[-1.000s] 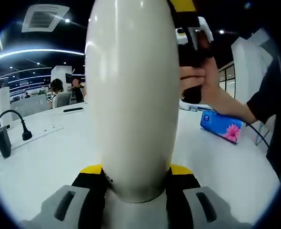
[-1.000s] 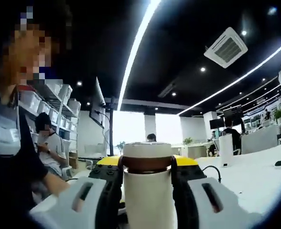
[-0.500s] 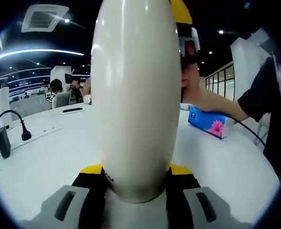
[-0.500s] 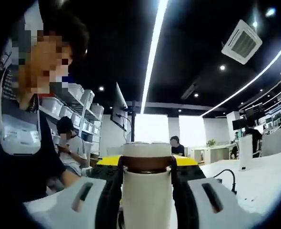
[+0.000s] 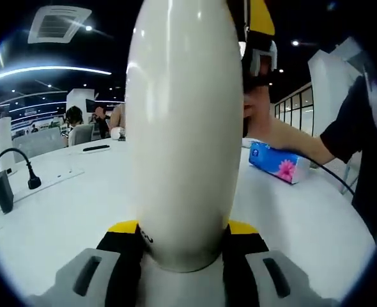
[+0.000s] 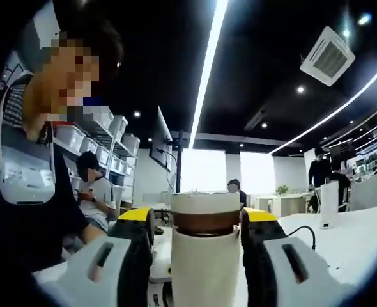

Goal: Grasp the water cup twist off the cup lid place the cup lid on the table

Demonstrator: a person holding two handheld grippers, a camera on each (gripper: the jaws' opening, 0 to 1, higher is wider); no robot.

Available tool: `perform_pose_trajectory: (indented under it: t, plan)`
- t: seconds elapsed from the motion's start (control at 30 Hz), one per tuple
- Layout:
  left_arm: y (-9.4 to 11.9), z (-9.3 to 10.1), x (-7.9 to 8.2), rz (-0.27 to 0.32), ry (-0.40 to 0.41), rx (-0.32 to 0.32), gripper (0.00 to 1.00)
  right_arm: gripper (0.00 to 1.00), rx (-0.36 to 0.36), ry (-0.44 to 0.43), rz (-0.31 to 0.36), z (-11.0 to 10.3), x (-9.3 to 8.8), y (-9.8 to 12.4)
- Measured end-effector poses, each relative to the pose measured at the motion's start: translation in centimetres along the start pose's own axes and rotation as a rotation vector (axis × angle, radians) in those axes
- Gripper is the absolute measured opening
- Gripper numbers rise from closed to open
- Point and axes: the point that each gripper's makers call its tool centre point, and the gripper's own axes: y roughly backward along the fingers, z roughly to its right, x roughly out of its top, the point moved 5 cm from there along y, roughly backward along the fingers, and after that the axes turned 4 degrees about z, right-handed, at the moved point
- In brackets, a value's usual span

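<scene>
Cup (image 5: 182,128): smooth, glossy cream-white body that throws back the ceiling lights in bright streaks. Lid (image 6: 206,203): matt pale top over a brown band with a slight sheen. Left gripper (image 5: 182,252) and right gripper (image 6: 198,256): matt grey plastic jaws with yellow and black plastic parts. Table (image 5: 61,204): smooth white top, faintly reflective. Tissue pack (image 5: 279,161): shiny blue printed wrapper.
</scene>
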Motion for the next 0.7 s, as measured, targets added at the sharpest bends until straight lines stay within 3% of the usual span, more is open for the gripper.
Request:
perform_pose_trajectory:
  t: [0.17,0.4,0.7]
  plan:
    - [0.0,0.0,0.0,0.000,0.000,0.000,0.51,0.60,-0.075,0.035,-0.036,-0.2,-0.6,-0.2]
    - [0.0,0.4,0.2,0.000,0.000,0.002,0.51,0.61,-0.250,0.126,-0.058,0.1,-0.3,0.3]
    - [0.2,0.7,0.3,-0.001,0.001,0.005,0.50,0.61,-0.356,0.159,-0.049,-1.1,0.1,0.1]
